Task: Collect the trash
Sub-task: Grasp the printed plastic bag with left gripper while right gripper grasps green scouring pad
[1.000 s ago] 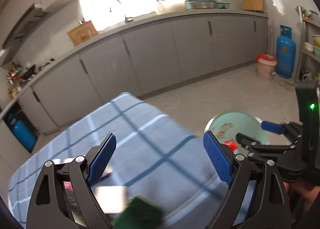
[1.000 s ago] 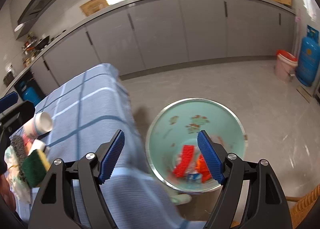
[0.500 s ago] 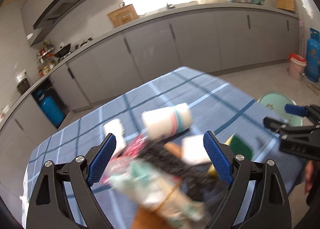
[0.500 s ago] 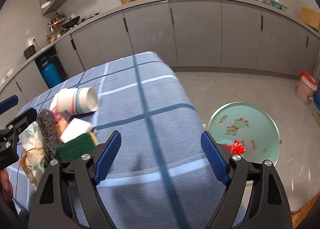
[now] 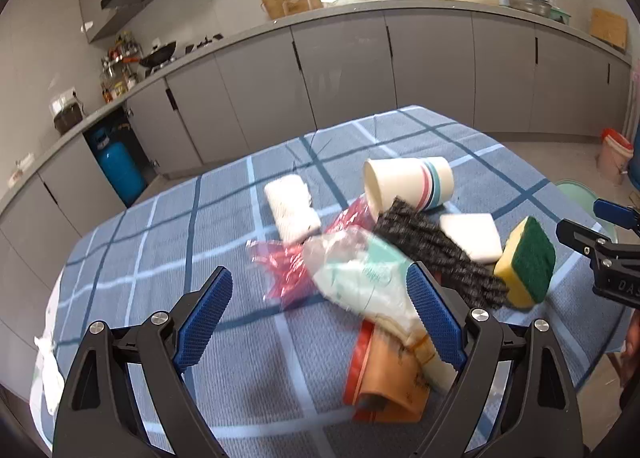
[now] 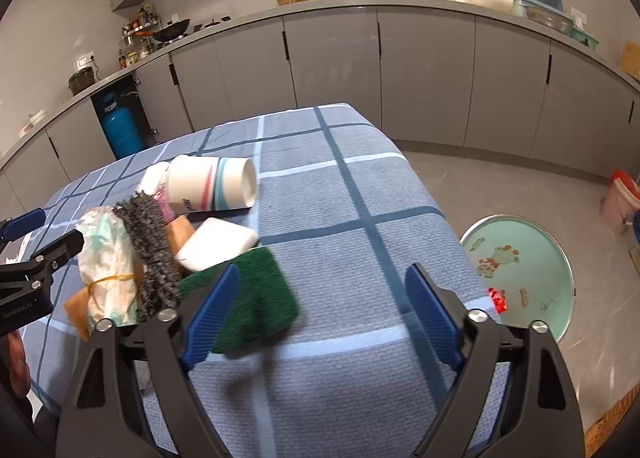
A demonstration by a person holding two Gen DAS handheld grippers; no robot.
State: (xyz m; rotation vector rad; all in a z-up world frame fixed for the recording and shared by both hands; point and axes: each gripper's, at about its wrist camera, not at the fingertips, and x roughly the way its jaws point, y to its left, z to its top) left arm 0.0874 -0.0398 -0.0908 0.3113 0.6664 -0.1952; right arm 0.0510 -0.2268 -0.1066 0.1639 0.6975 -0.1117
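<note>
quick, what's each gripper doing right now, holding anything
Left gripper: open, holding nothing, above the trash pile on the table.
Right gripper: open, holding nothing, beside the green sponge.

Ahead of the left tongs, the table carries one paper cup point(image 5: 408, 186) on its side, one white roll point(image 5: 294, 208), one red crinkled wrapper point(image 5: 288, 262), one clear plastic bag point(image 5: 360, 278), one black scrubber strip point(image 5: 436, 254), one white block point(image 5: 474, 236), one yellow-and-green sponge point(image 5: 526, 262) and one orange packet point(image 5: 390, 370) nearest the right fingertip. To the right of the right tongs, on the floor, stands one green bin point(image 6: 520, 278) holding one red scrap point(image 6: 497, 294), with one pink bucket point(image 6: 620, 202) farther off. Blue gas cylinders: one point(image 6: 120, 126) far left ahead of the tongs.
</note>
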